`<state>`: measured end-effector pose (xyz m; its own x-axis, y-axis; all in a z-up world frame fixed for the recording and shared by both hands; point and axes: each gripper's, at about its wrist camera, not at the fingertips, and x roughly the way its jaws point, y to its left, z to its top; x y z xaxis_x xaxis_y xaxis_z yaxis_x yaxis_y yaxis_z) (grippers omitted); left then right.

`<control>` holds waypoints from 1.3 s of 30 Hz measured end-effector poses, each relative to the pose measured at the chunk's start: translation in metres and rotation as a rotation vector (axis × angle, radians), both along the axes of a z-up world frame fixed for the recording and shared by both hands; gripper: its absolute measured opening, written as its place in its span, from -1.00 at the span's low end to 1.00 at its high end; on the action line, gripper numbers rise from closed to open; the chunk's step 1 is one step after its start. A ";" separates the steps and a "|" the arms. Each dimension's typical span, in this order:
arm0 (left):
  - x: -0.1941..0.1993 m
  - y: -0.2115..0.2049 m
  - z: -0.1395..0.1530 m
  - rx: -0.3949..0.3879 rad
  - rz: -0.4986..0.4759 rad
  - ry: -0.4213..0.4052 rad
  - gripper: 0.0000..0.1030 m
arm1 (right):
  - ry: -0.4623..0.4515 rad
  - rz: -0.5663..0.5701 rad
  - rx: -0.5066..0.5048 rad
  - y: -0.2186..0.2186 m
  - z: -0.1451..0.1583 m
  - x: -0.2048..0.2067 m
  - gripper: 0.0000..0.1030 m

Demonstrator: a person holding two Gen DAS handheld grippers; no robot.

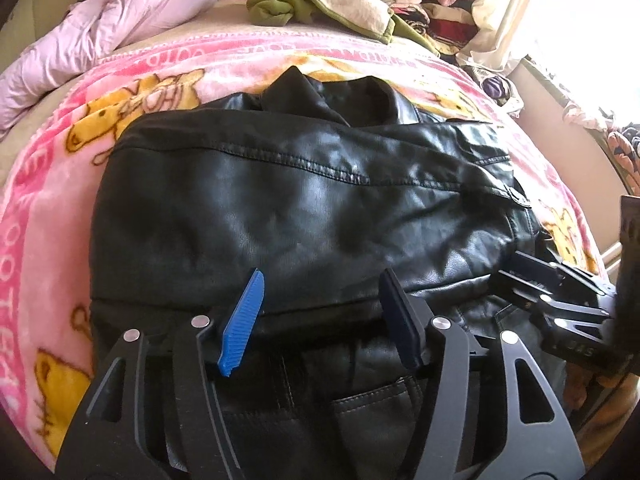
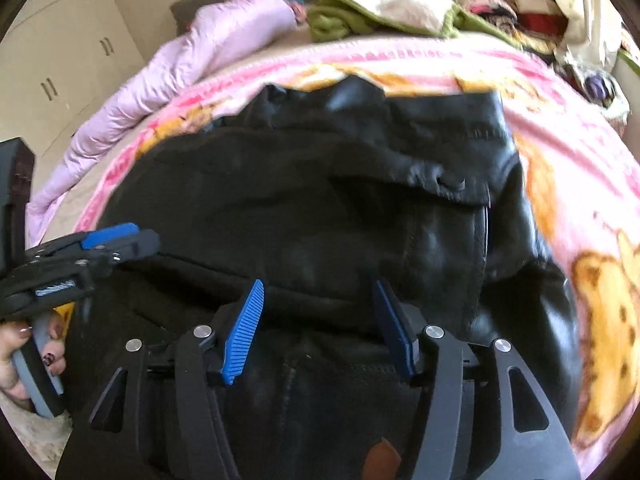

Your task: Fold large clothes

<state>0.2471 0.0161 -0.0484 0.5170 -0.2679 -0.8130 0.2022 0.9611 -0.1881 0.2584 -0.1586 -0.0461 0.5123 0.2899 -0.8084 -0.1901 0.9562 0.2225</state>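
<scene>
A black leather jacket (image 1: 304,208) lies folded on a pink cartoon-print blanket (image 1: 48,208) covering a bed. 2 handheld grippers hover over its near edge. The left gripper (image 1: 320,320) and right gripper (image 2: 320,326) both have their blue pads spread apart, pinching nothing. Piled clothes (image 1: 320,0) sit beyond.

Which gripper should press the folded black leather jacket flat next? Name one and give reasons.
Probably the left gripper: it hovers open over the middle of the black leather jacket. The right gripper, also open, sits nearer the jacket's edge by the pink blanket.
</scene>
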 end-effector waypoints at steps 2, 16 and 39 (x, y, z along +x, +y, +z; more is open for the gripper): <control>0.001 0.001 -0.003 -0.003 0.001 0.006 0.00 | 0.017 -0.007 0.016 -0.002 -0.006 0.002 0.08; -0.007 -0.001 0.017 -0.008 0.013 -0.047 0.64 | -0.079 -0.047 0.071 -0.017 0.024 -0.016 0.78; -0.039 0.007 0.071 0.031 0.078 -0.188 0.82 | -0.251 -0.097 0.090 -0.073 0.105 -0.084 0.89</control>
<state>0.2079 0.0234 0.0230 0.6785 -0.1976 -0.7075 0.1554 0.9800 -0.1246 0.1745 -0.2316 0.0589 0.7223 0.2945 -0.6257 -0.1586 0.9512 0.2647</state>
